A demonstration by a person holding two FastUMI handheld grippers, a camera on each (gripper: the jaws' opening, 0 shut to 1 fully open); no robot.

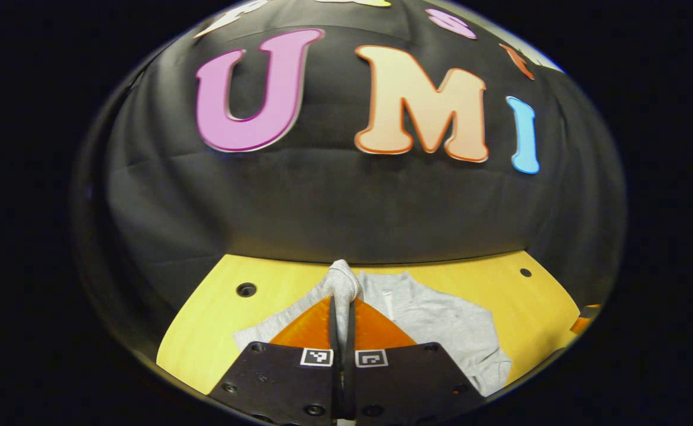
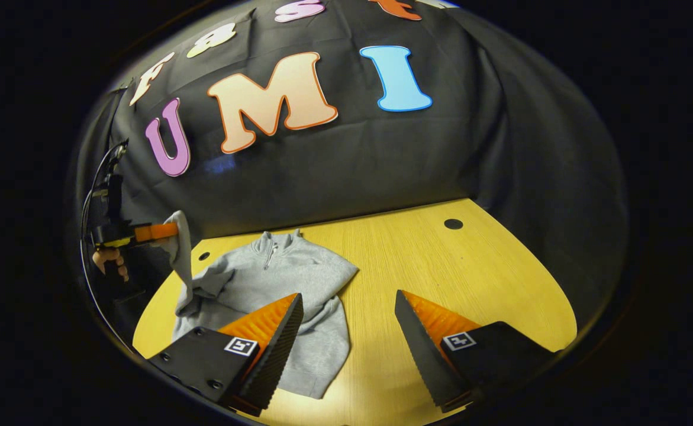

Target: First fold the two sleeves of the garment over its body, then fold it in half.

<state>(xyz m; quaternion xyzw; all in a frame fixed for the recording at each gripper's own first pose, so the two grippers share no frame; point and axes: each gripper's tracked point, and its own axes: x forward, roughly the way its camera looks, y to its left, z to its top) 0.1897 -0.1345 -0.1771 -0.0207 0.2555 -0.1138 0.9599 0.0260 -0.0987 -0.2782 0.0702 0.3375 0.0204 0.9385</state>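
We saw a yellow wood-grain tabletop [image 2: 441,266] with small round dark holes in it: one near the far right edge [image 2: 453,223] and one near the far left [image 2: 204,256] in the right gripper view. In the left gripper view we saw one hole at the left [image 1: 246,289] and another at the right [image 1: 525,273]. Behind the table hung a creased black cloth wall [image 2: 352,160]

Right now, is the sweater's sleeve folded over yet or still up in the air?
Up in the air. The left tongs pinch the gray sleeve and hold it lifted above the wooden table, beside the sweater's body, not laid across it.
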